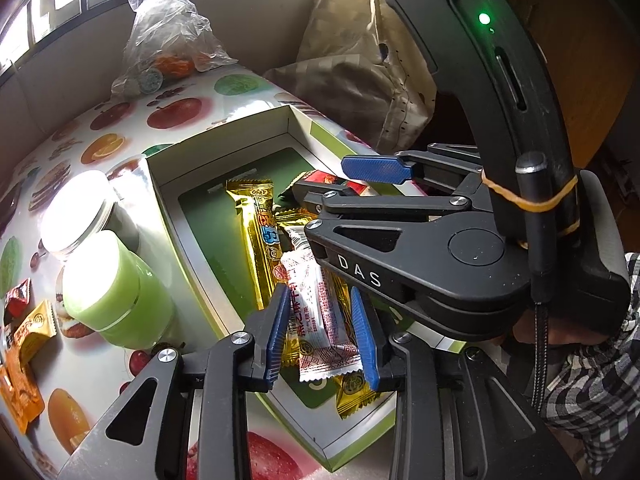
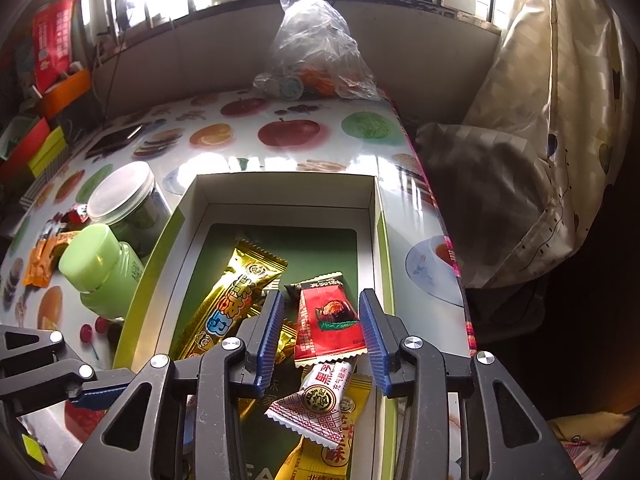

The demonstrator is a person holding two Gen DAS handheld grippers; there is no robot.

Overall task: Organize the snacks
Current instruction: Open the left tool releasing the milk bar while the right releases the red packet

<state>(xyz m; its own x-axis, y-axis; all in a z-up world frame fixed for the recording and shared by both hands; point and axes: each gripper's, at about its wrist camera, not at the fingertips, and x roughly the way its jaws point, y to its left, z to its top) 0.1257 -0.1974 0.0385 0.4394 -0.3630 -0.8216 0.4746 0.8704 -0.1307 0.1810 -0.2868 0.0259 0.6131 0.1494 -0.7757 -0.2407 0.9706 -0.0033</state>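
Inside the shallow cardboard box: glossy gold packet, red packet, white packet; left gripper and right gripper released.

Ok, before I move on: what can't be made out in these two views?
- Clear plastic bag by the wall: contents blurred by crinkled film in both views.
- White-lidded jar: glare washes out its lid in the left wrist view.
- Yellow packet: overlapped by the white snack packet and cut off by the bottom edge, right wrist view.
- Loose snacks outside the box: clipped by the left edge, left wrist view.
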